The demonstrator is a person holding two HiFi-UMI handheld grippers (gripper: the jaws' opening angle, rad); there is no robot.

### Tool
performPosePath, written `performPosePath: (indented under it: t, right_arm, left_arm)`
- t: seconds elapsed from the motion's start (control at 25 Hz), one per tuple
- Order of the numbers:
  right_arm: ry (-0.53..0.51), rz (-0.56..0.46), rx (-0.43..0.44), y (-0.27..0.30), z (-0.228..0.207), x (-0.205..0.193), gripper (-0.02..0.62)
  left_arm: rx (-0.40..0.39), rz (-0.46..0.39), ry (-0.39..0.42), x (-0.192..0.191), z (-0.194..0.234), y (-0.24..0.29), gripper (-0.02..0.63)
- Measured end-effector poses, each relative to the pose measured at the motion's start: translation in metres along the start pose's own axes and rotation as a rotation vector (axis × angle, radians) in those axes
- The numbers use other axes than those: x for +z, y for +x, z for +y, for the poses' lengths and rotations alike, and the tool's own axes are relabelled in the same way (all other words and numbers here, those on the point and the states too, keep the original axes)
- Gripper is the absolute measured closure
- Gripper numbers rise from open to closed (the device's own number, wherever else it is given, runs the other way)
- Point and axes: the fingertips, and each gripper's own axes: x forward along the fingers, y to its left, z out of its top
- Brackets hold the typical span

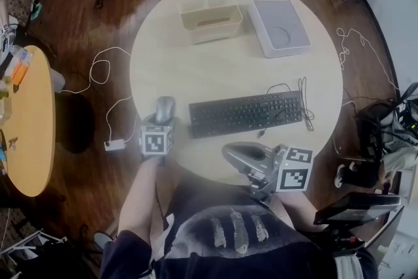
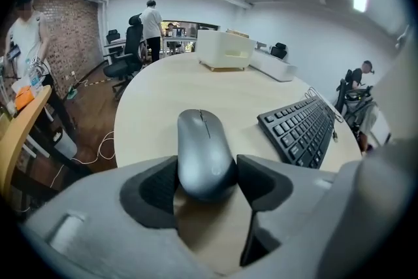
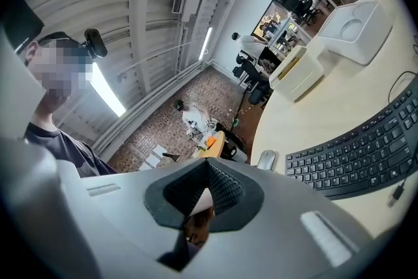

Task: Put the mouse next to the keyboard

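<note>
At the far left a round wooden side table carries small orange and pale things, too small to name. A white cable loops over the dark floor between it and the big round table.

On that table's near left edge lies the grey mouse, flat on the top, with its nose pointing away from the person. The left gripper comes steeply down on it from the near side, and its dark pads stand partway in, one against each flank of the mouse's rear half. The mouse rests near the left end of the black keyboard, with a strip of bare tabletop between them.

Beyond the keyboard, toward the far edge, stands an open cream bin; only its pale inner walls show, and I cannot tell what it holds. Just right of it sits a flat grey-white tray with a round hollow sunk into its top.

The keyboard's lead lies coiled at its right end.

The right gripper hangs at the near edge, right of the mouse, roughly level, its ribbed pads pressed together with nothing between them.
</note>
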Motion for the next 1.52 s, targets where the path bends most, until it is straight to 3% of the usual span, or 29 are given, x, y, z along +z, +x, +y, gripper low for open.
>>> performPosePath:
  t: [0.28, 0.56, 1.04, 1.16, 1.32, 1.52]
  right_arm:
    - [0.011, 0.011, 0.005, 0.0, -0.002, -0.006, 0.595]
    - [0.005, -0.006, -0.035, -0.002, -0.011, 0.002, 0.595]
    - [0.01, 0.01, -0.069, 0.014, -0.026, 0.011, 0.595]
    - [0.021, 0.007, -0.083, 0.015, -0.033, 0.012, 0.595]
    - [0.103, -0.013, -0.079, 0.02, -0.051, 0.016, 0.586]
    - [0.294, -0.023, -0.001, 0.048, -0.077, 0.025, 0.415]
  left_arm:
    - [-0.056, -0.016, -0.037, 0.001, 0.0, -0.007, 0.327]
    - [-0.217, -0.088, -0.297, 0.008, -0.002, -0.018, 0.333]
    - [-0.469, -0.252, -0.585, 0.042, -0.016, -0.048, 0.339]
    - [-0.544, -0.308, -0.57, 0.059, -0.028, -0.064, 0.339]
    - [-0.626, -0.365, -0.482, 0.082, -0.048, -0.086, 0.339]
    - [-0.677, -0.399, -0.308, 0.101, -0.075, -0.105, 0.339]
